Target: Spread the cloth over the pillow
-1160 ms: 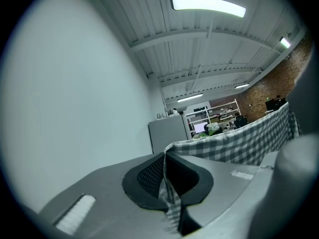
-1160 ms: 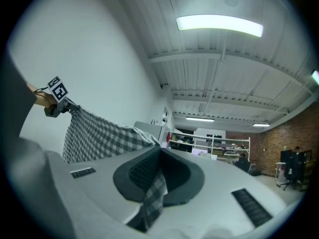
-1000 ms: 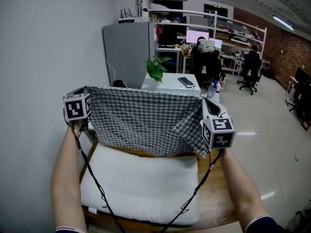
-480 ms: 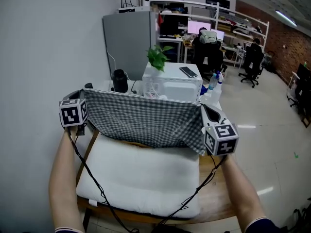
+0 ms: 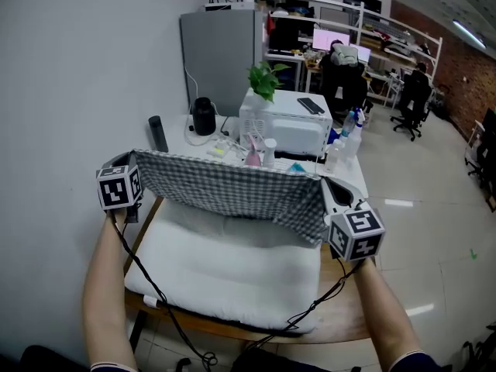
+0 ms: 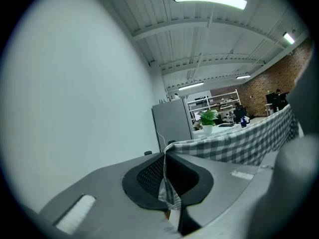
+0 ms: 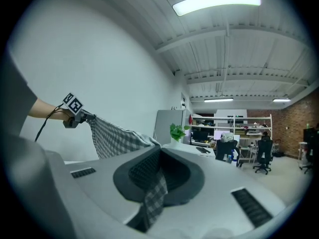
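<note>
Grey-white checked cloth, corners pinched by left claw & right claw, has sunk lower; hem now nearing plump white pillow beneath both, so prob. ready to drape.

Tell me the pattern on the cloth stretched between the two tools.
The cloth is a small dark-and-white check, clearest in the head view.
</note>
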The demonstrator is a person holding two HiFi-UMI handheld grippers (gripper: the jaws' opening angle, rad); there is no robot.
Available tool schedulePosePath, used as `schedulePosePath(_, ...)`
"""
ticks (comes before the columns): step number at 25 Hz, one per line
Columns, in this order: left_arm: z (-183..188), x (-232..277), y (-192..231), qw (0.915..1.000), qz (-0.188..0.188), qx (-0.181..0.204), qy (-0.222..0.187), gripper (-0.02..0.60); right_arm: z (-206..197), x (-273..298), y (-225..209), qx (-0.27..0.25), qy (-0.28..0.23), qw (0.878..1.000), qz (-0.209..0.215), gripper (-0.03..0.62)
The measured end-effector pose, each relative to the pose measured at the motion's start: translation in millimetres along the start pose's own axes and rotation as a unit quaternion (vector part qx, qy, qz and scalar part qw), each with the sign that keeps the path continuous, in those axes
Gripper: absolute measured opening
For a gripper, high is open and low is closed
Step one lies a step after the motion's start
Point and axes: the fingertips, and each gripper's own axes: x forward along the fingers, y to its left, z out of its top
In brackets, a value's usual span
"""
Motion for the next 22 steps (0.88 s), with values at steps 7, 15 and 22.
schedulePosePath(7, -48, -39, 16, 0.9989, 0.022, -0.022, 0.034, 0.014, -17, -32, 38, 0.019, 0.003, 0.999, 0.036, 0.015)
schedulePosePath(15, -106, -83, 29, 0.9946, 0.048, -0.041, 0.082, 0.014, -44, -78, 80, 0.037, 0.019, 0.996, 0.084, 0.015)
schedulePosePath(22, -163, -125, 37, 0.9871, 0.069, -0.061, 0.131, 0.014, -67, -113, 112, 0.047, 0.037, 0.991, 0.119, 0.015)
